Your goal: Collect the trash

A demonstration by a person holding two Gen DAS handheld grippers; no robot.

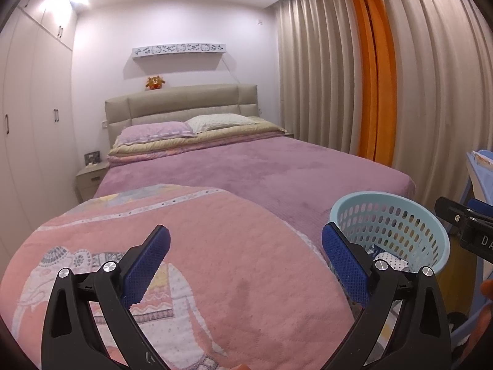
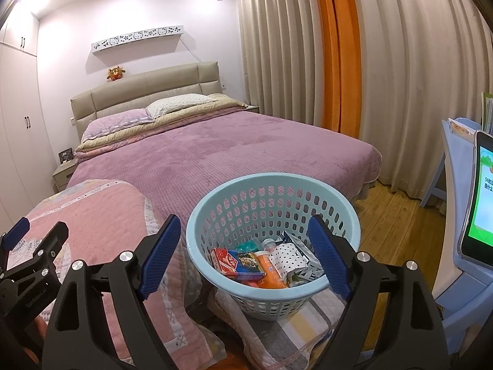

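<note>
Basket (image 2: 272, 280) stands at the bed's (image 2: 215, 154) foot, right of the quilt (image 2: 101, 234); trash (image 2: 262, 265) inside.

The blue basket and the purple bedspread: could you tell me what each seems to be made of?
The blue basket looks like moulded plastic: smooth rim, walls pierced with regular oval holes. The purple bedspread looks like soft plush fabric with a matte nap and quilted lines, though the exact fibre is unclear.

Open air ahead of both grippers, basket rim and furniture to the side

The right gripper (image 2: 245, 254), jaws spread and empty, has the light blue basket (image 2: 197, 246) directly ahead, its mouth unobstructed from above but its bottom filled with trash (image 2: 262, 265). Right of it stand a blue chair (image 2: 462, 293) and a tablet (image 2: 477, 197). The left gripper (image 1: 245, 257), also spread, faces the folded pink quilt (image 1: 215, 215) just below, basket to its right.
</note>
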